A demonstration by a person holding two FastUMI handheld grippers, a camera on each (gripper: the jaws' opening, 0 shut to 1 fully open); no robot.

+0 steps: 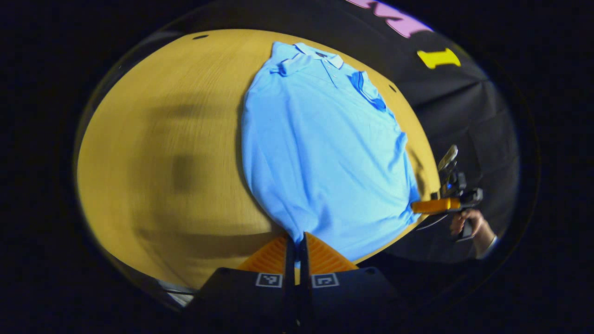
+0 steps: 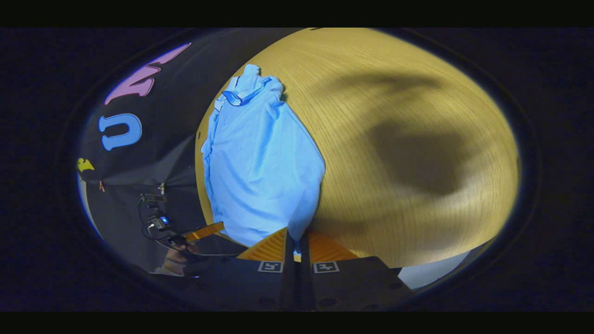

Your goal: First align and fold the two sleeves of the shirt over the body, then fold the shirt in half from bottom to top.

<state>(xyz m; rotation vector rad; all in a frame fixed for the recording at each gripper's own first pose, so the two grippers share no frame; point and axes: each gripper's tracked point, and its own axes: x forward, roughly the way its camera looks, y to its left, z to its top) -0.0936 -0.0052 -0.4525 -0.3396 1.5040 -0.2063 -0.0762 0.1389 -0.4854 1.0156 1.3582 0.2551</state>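
Light-blue cotton polo shirt [image 1: 320, 153], sleeves folded; both grippers' jaws apparently pinch hem corners. Next: lift hem toward collar.

My bench [image 1: 185, 116] is a pale wooden top with a fine grain and soft shadows across it. One light blue shirt [image 1: 320, 153] lies flat on it, collar toward the far edge, hem at the near edge, bare wood beside it.
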